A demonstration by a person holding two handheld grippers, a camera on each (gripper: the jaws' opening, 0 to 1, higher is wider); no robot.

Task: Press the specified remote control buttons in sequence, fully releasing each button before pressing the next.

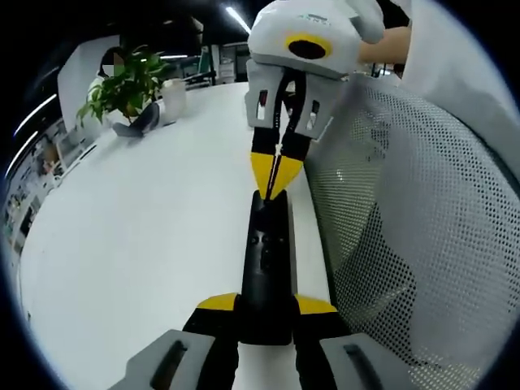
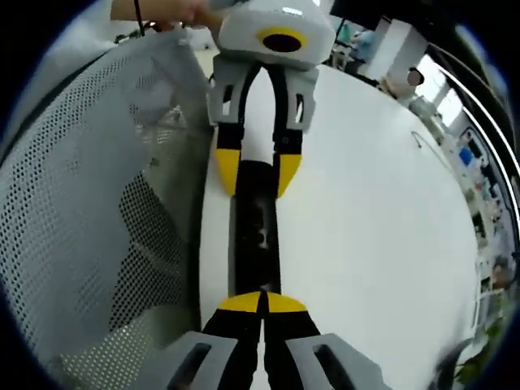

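Observation:
A black remote control [image 1: 268,260] lies lengthwise near the edge of a white table [image 1: 138,236]. My left gripper [image 1: 266,305] is shut on the remote's near end, one yellow-tipped finger on each side. My right gripper [image 1: 275,175] comes down from the top of the left gripper view, its yellow tips shut together and touching the remote's far end. In the right gripper view, my right gripper [image 2: 261,302] is shut, tips resting on the remote [image 2: 256,236]. The left gripper [image 2: 257,172] clasps the opposite end there.
A white mesh chair back [image 1: 406,244] [image 2: 97,211] stands right beside the table edge, close to the remote. At the table's far corner are a green plant [image 1: 126,85], a white cup [image 1: 173,97] and a grey object [image 1: 142,122]. The white table [image 2: 374,227] stretches away open.

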